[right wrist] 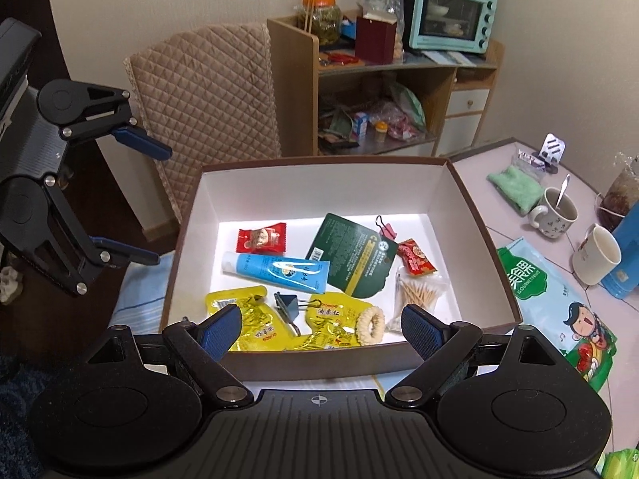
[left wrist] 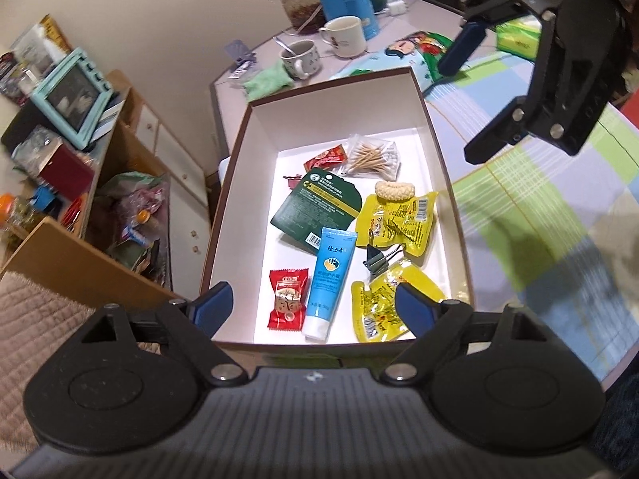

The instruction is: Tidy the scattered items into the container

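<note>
Inside the brown white-lined cardboard box (right wrist: 485, 247) every small item already lies, below both empty, spread-jawed tongs, left gripper (left wrist: 315, 307) and right gripper (right wrist: 321, 325), neither nearer.

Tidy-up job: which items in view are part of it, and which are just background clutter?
Job items: box; inside it, blue tube, green sachet, yellow snack packets, binder clip, toothpick bag, red candy, hair tie.

Lying about: mugs, snack bag, green cloth, toaster oven.
</note>
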Demonstrator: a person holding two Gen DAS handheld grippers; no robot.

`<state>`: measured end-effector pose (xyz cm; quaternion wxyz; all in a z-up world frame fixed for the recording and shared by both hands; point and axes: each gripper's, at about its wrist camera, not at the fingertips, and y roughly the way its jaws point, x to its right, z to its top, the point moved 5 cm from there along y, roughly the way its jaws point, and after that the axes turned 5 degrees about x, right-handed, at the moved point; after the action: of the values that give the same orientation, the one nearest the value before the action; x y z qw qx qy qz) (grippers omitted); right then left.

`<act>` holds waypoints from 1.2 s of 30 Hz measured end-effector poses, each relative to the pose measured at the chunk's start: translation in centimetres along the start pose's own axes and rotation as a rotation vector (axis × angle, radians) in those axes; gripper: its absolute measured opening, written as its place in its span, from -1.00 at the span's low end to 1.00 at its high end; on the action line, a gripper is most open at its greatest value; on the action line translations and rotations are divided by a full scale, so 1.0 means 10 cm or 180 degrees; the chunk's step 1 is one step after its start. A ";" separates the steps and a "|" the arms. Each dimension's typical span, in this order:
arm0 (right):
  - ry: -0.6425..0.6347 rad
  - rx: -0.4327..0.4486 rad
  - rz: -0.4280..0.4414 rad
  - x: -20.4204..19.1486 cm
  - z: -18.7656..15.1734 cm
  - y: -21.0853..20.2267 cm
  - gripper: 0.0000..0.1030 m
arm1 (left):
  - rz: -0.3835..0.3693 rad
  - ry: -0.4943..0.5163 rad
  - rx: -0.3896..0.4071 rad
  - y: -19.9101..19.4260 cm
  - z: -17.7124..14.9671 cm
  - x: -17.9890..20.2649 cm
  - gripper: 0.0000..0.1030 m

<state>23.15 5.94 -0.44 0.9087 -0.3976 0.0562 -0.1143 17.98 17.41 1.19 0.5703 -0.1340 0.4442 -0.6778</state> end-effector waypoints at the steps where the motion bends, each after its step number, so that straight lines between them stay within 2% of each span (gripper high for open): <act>1: -0.0002 0.0032 0.0007 -0.01 -0.01 -0.04 0.74 | 0.0033 -0.0034 0.0001 -0.03 0.00 0.03 0.69; 10: 0.0058 0.0292 0.0103 -0.05 -0.11 -0.42 0.74 | 0.0365 -0.0387 0.0009 -0.38 0.03 0.34 0.74; 14: -0.0024 0.0350 0.0146 -0.10 -0.18 -0.55 0.74 | 0.0531 -0.0624 0.0032 -0.54 0.03 0.48 0.83; 23: -0.0130 0.0546 0.0127 -0.15 -0.38 -0.80 0.74 | 0.0853 -0.1249 0.0017 -0.87 0.00 0.78 0.86; 29: -0.0120 0.0539 0.0216 -0.11 -0.48 -0.94 0.74 | 0.1077 -0.1513 0.0004 -1.00 -0.03 1.00 0.86; 36: -0.0180 0.0433 0.0286 -0.06 -0.67 -1.05 0.74 | 0.1089 -0.1789 -0.0035 -1.00 -0.01 1.29 0.86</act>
<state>19.57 -5.54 2.73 0.9391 -0.3350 0.0404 -0.0658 7.26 5.48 4.46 0.7755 -0.2424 0.2891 -0.5063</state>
